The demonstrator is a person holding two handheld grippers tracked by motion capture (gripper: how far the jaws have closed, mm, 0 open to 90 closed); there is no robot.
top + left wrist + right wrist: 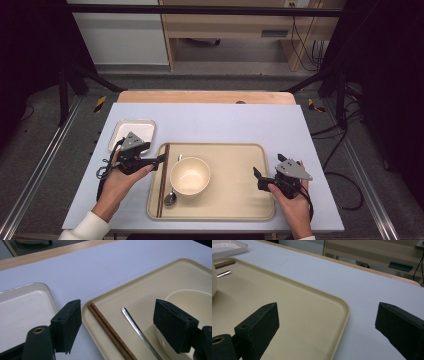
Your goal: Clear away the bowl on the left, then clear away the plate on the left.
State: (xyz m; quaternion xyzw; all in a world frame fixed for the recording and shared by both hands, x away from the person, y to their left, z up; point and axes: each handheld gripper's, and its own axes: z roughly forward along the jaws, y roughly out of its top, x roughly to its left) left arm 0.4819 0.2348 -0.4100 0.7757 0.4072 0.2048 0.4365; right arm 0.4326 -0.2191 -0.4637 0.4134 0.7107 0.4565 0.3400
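A beige tray [235, 200] is seen from the high view lying on a pale blue table [225, 120]. On it are placed a cream bowl [190, 175], a pair of brown chopsticks [163, 180] along the tray's left rim, and a metal spoon [172, 192] lying between chopsticks and bowl, its head near the tray's front edge. A smaller white tray [131, 131] is set just beyond the big tray's far left corner.

The left gripper [159, 160] is held at the tray's left rim, pointing towards the chopsticks; the right gripper [258, 179] is held over the tray's right part, well apart from the bowl.

In the left gripper view, finer detail is given: the left gripper [117, 325] is spread wide, and between its jaws are framed the chopsticks [110, 332], lying side by side and touching, and the spoon's slim shiny handle [137, 330]. The bowl [192, 300] is partly hidden behind one jaw, and the white tray [22, 307] is seen behind the other. Nothing is gripped.

In the right gripper view, the right gripper [327, 325] is likewise wide apart and empty, straddling the tray's rounded corner [344, 307]. The ends of the chopsticks [224, 264] and spoon handle [223, 273] are shown at the far left.
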